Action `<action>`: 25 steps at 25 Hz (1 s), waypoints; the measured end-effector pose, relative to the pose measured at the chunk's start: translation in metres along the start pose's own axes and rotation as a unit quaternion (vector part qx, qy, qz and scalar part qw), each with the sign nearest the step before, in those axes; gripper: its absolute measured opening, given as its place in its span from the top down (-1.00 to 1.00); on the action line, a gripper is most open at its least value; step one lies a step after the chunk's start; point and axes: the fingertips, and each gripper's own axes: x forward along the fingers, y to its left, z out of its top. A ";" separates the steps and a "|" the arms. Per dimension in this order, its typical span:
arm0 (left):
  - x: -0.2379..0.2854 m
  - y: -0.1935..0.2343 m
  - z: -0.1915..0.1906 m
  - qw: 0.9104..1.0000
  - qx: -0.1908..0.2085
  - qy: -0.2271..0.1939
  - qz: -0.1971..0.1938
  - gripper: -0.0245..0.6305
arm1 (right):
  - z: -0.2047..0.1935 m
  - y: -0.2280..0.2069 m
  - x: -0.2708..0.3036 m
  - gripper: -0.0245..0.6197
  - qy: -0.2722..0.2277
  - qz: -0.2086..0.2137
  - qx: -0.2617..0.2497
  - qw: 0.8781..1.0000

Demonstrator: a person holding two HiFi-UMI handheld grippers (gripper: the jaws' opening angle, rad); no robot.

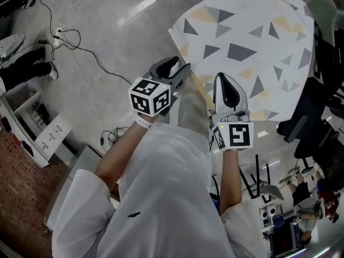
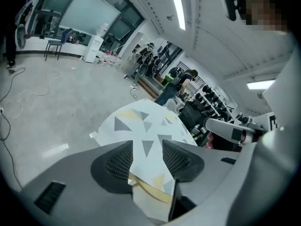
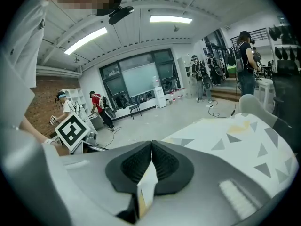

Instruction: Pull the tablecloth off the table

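A white tablecloth [image 1: 252, 31] printed with grey and yellow triangles covers the table at the upper right of the head view. Both grippers are at its near edge. My left gripper [image 1: 180, 69] is open: in the left gripper view its jaws [image 2: 146, 149] stand apart, and the cloth [image 2: 141, 121] runs loosely between the pads with a folded edge below. My right gripper [image 1: 224, 79] is shut, and in the right gripper view a thin fold of the cloth's edge [image 3: 148, 182] is pinched between its pads [image 3: 151, 147]. The cloth [image 3: 235, 140] spreads to the right beyond it.
Cables [image 1: 80, 42] and a power strip [image 1: 56, 34] lie on the grey floor to the left. A white rack [image 1: 43, 138] stands at the lower left. Black chairs [image 1: 306, 117] crowd the table's right side. People [image 3: 96, 107] stand far off in the room.
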 end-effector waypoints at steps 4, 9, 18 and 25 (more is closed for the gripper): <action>0.020 0.016 -0.019 1.000 -0.025 0.012 0.006 0.24 | -0.017 -0.005 0.006 0.93 0.012 0.002 0.005 1.000; 0.043 0.038 -0.048 0.995 -0.096 0.029 0.000 0.17 | -0.038 -0.009 0.004 0.93 0.024 -0.007 0.013 1.000; 0.072 0.057 -0.073 0.980 -0.195 0.033 -0.022 0.08 | -0.067 -0.008 -0.002 0.93 0.038 -0.021 0.026 0.999; 0.083 0.052 -0.065 0.983 -0.179 0.030 -0.027 0.27 | -0.075 -0.009 -0.009 0.93 0.040 -0.034 0.035 0.998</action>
